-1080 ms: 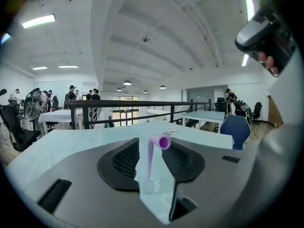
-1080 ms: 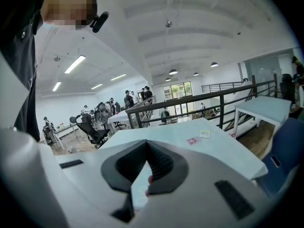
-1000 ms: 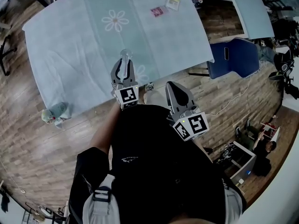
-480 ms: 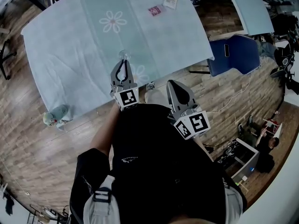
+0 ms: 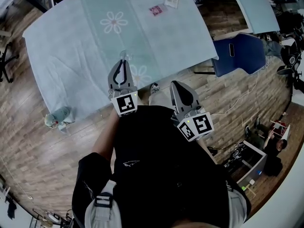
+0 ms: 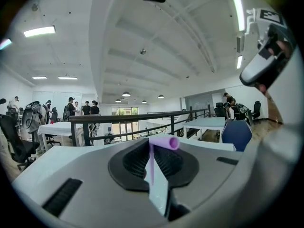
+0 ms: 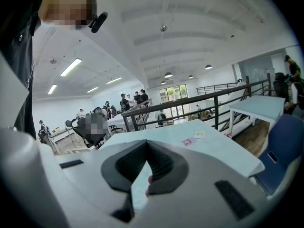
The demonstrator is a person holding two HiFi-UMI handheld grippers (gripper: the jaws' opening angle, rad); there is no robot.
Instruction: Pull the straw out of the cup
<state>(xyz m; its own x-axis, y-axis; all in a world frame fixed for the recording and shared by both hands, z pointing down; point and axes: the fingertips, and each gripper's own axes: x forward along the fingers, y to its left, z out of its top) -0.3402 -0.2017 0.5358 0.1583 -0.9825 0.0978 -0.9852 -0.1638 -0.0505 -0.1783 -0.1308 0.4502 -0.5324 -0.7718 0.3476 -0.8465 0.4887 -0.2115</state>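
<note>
Between the pads of the left tongs (image 6: pixel 151 147), a thin purple straw (image 6: pixel 164 142) is clamped: the pads are drawn close together on its shaft, and its bent upper end projects to the right above the tips. The lower end of the straw runs down between the pads and is hidden. The right tongs (image 7: pixel 146 144) are closed tip to tip, with nothing between them.

In the head view, the left tongs sit at frame centre, their tips over the near edge of the surface (image 5: pixel 66 51). A clear cup (image 5: pixel 124 55) stands on the surface just beyond those tips. That view does not show whether the straw's end is inside the cup. The right tongs lie to the right of the left tongs, over the wooden floor (image 5: pixel 33 151) and off the surface.

The surface carries a pale cloth with a flower print (image 5: pixel 113 22). Two small packets (image 5: pixel 156 10) lie near its upper right corner, well apart from the cup. A blue chair (image 5: pixel 237 56) stands at the right. A small plush toy (image 5: pixel 57 117) lies on the floor at the left.
</note>
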